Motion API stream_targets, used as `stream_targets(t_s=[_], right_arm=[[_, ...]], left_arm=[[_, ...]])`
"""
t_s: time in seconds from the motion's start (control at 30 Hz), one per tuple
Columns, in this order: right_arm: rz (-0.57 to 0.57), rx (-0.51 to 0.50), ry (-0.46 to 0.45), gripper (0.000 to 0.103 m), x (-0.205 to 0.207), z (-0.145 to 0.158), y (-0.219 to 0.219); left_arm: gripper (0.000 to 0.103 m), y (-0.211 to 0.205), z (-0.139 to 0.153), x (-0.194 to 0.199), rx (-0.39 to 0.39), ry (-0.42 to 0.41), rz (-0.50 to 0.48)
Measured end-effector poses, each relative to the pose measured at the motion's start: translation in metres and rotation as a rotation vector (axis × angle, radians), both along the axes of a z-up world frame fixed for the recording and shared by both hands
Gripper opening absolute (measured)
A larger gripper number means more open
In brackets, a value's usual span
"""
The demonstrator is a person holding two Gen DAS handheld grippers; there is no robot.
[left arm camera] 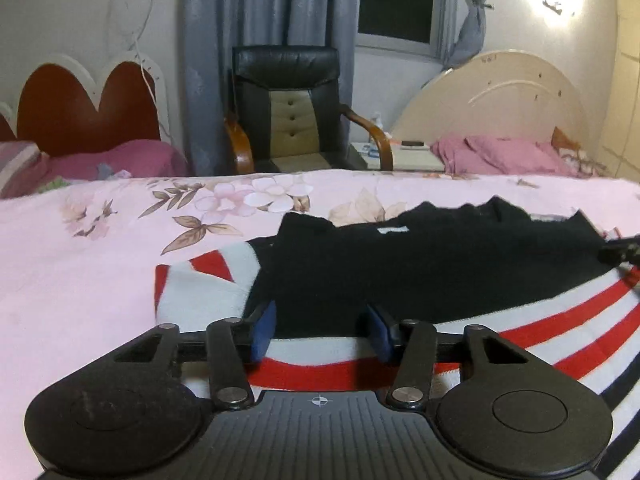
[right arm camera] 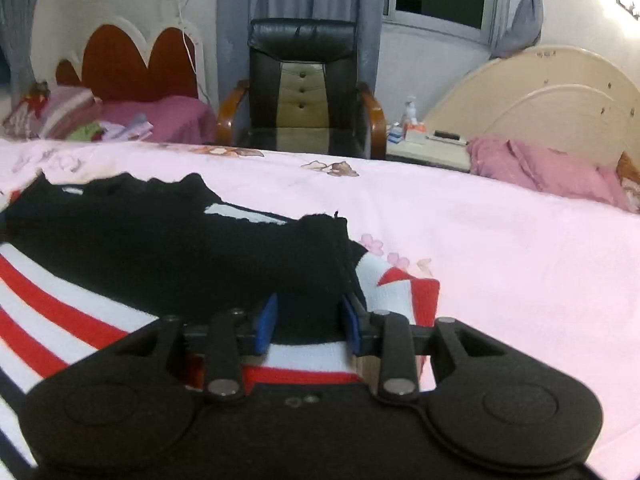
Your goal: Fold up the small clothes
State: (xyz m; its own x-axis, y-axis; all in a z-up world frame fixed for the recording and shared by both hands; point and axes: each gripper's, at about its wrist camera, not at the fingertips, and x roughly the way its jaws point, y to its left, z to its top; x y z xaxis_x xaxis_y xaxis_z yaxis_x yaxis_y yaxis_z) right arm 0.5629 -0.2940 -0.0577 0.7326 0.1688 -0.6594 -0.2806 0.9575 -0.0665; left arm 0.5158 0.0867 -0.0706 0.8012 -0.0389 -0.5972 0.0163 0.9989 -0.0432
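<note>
A small knit sweater (left arm camera: 420, 264), black on top with red, white and navy stripes below, lies flat on the pink floral bedsheet (left arm camera: 80, 280). My left gripper (left arm camera: 322, 330) is open, its blue pads astride the sweater's near-left part, over the black and striped cloth. My right gripper (right arm camera: 308, 326) is open, its blue pads astride the sweater's (right arm camera: 160, 248) near-right part beside the folded sleeve. The right gripper's tip shows at the far right edge of the left wrist view (left arm camera: 620, 250).
A black and tan office chair (left arm camera: 288, 112) stands beyond the bed's far edge. A red headboard (left arm camera: 88, 104) with pink bedding is at the left, a cream headboard (left arm camera: 500, 100) with pink bedding at the right. A nightstand (left arm camera: 400, 156) holds small items.
</note>
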Motion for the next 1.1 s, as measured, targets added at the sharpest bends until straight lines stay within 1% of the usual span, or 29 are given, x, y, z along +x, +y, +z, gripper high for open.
stream_targets(t_s=[0.07, 0.1, 0.17, 0.2, 0.23, 0.3, 0.37, 0.43, 0.47, 0.53, 0.6, 0.63, 0.7, 0.73, 0.77, 0.8, 0.83, 0.9, 0.97, 1.03, 1.1], right_arm=[[0.004, -0.049, -0.013, 0.032, -0.001, 0.000, 0.010], [-0.011, -0.049, -0.018, 0.032, -0.004, 0.003, 0.013], [-0.009, 0.003, -0.055, 0.032, -0.018, 0.016, 0.020], [0.015, 0.024, -0.077, 0.034, -0.030, 0.021, 0.027], [0.042, 0.037, -0.073, 0.034, -0.038, 0.022, 0.036], [0.120, 0.031, -0.044, 0.032, -0.056, 0.015, 0.060], [0.172, 0.001, -0.046, 0.034, -0.072, 0.007, 0.083], [0.195, -0.026, -0.048, 0.035, -0.084, 0.000, 0.097], [0.193, -0.043, -0.050, 0.035, -0.088, -0.002, 0.100], [0.171, -0.076, -0.044, 0.034, -0.091, -0.002, 0.094], [0.118, -0.101, -0.035, 0.034, -0.091, 0.003, 0.075], [0.078, -0.116, -0.022, 0.037, -0.091, 0.004, 0.062], [0.005, -0.114, 0.012, 0.037, -0.092, 0.003, 0.032], [-0.003, -0.107, 0.014, 0.037, -0.095, 0.002, 0.021], [-0.004, -0.104, 0.010, 0.037, -0.099, 0.003, 0.015], [-0.010, -0.109, 0.006, 0.037, -0.103, 0.005, 0.014], [-0.023, -0.106, 0.000, 0.033, -0.106, 0.009, 0.016], [-0.031, -0.044, -0.033, 0.033, -0.118, 0.021, 0.025], [-0.002, 0.022, -0.048, 0.033, -0.132, 0.028, 0.043], [0.047, 0.020, -0.039, 0.032, -0.145, 0.023, 0.071], [0.073, 0.002, -0.005, 0.033, -0.154, 0.012, 0.095]], left_arm=[[0.050, -0.002, 0.001, -0.002, -0.022, -0.010, 0.032], [0.050, -0.006, 0.006, -0.006, -0.039, -0.021, 0.051], [0.051, -0.021, 0.016, -0.021, -0.065, -0.078, 0.035], [0.051, -0.036, 0.018, -0.027, -0.083, -0.093, 0.004], [0.051, -0.050, 0.019, -0.030, -0.087, -0.098, -0.026], [0.051, -0.078, 0.014, -0.031, -0.098, -0.086, -0.082], [0.051, -0.097, 0.007, -0.034, -0.102, -0.059, -0.116], [0.051, -0.109, -0.003, -0.039, -0.063, -0.039, -0.138], [0.051, -0.108, -0.005, -0.045, -0.045, -0.043, -0.140], [0.051, -0.096, -0.006, -0.052, -0.040, -0.041, -0.128], [0.050, -0.075, -0.005, -0.063, -0.029, -0.041, -0.104], [0.050, -0.062, -0.007, -0.068, -0.021, -0.041, -0.097], [0.050, -0.041, -0.009, -0.078, 0.043, -0.023, -0.038], [0.050, -0.032, -0.009, -0.082, 0.024, -0.024, -0.031], [0.050, -0.026, -0.008, -0.087, 0.022, -0.025, -0.009], [0.051, -0.026, -0.004, -0.092, 0.042, -0.030, 0.003], [0.051, -0.030, 0.000, -0.096, 0.048, -0.037, 0.005], [0.051, -0.045, 0.007, -0.105, 0.012, -0.064, -0.029], [0.051, -0.068, 0.011, -0.110, 0.002, -0.080, -0.068], [0.051, -0.088, 0.008, -0.110, -0.019, -0.070, -0.089], [0.051, -0.096, 0.002, -0.113, -0.036, -0.051, -0.081]])
